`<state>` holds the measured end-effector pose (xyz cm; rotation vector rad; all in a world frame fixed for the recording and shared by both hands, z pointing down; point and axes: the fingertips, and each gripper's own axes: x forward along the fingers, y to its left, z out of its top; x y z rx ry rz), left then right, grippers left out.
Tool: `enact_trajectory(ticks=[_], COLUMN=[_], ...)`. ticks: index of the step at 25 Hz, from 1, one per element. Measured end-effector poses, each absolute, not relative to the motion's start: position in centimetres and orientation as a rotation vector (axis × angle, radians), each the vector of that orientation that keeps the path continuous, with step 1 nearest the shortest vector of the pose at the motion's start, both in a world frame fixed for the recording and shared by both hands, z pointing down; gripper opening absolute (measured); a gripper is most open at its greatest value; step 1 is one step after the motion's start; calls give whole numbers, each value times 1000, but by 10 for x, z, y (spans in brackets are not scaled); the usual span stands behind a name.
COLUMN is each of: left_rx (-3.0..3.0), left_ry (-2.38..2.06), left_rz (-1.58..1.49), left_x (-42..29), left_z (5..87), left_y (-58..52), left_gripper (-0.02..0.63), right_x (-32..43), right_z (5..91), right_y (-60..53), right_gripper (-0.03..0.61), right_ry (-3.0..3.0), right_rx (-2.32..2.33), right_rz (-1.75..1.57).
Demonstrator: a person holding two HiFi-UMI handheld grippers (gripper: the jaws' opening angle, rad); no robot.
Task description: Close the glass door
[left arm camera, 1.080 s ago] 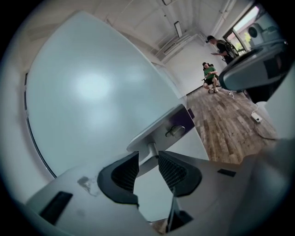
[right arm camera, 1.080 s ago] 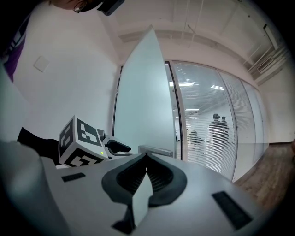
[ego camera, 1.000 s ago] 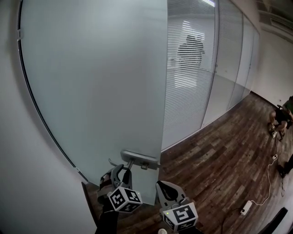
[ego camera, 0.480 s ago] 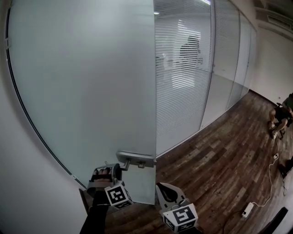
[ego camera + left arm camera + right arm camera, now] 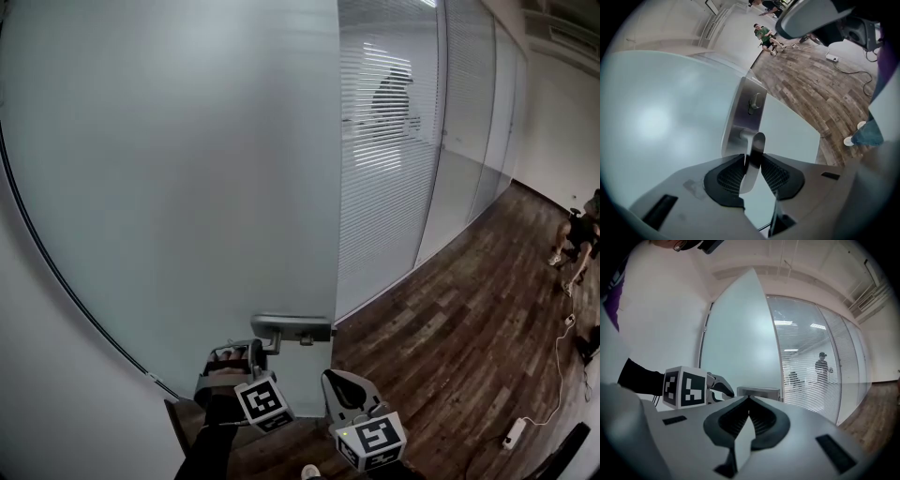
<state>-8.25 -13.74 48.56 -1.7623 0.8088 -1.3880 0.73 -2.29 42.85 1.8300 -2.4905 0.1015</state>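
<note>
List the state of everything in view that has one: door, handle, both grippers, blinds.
glass door: open, not yet shut.
door handle: gripped at its lever.
left gripper: shut on the door handle.
right gripper: shut, empty, off the door.
blinds: down, slats open enough to see through.

Wears a black sleeve, blue jeans, a white shoe. Carries pale grey left gripper and right gripper with dark ribbed pads, each topped by a black-and-white marker cube.
</note>
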Motion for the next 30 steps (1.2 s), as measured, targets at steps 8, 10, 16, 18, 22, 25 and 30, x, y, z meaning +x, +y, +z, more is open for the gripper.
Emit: enact_trajectory(ticks=[8, 10, 16, 18, 22, 25, 30], left_rx=[-1783, -1802, -1799, -1798, -1821, -1812, -1808], left_ry=[780, 770, 792, 800, 813, 847, 913], left_rz=[-1419, -1390, -1394, -1399, -1373, -1400, -1437], left_x=[-60, -53, -47, -44, -27, -25, -22], left_z=[485, 482, 485, 489, 482, 484, 483], left_y=[-187, -200, -241, -256, -278, -296, -331], left_gripper=[106, 106, 104, 103, 103, 103, 103], right_x=[26, 29, 34, 39, 59, 70, 85], right_z=[419, 420, 422, 422, 423, 422, 420], right_y=[-92, -106, -138, -150, -175, -197, -241], right_gripper=[-2, -2, -2, -3, -3, -2, -2], right_ry=[-2417, -2398, -2372, -2369, -2380, -2416, -2483], right_rx=[1926, 1948, 1978, 1980, 1969, 1933, 1839], right_rz=[85, 86, 77, 73, 79, 67, 76])
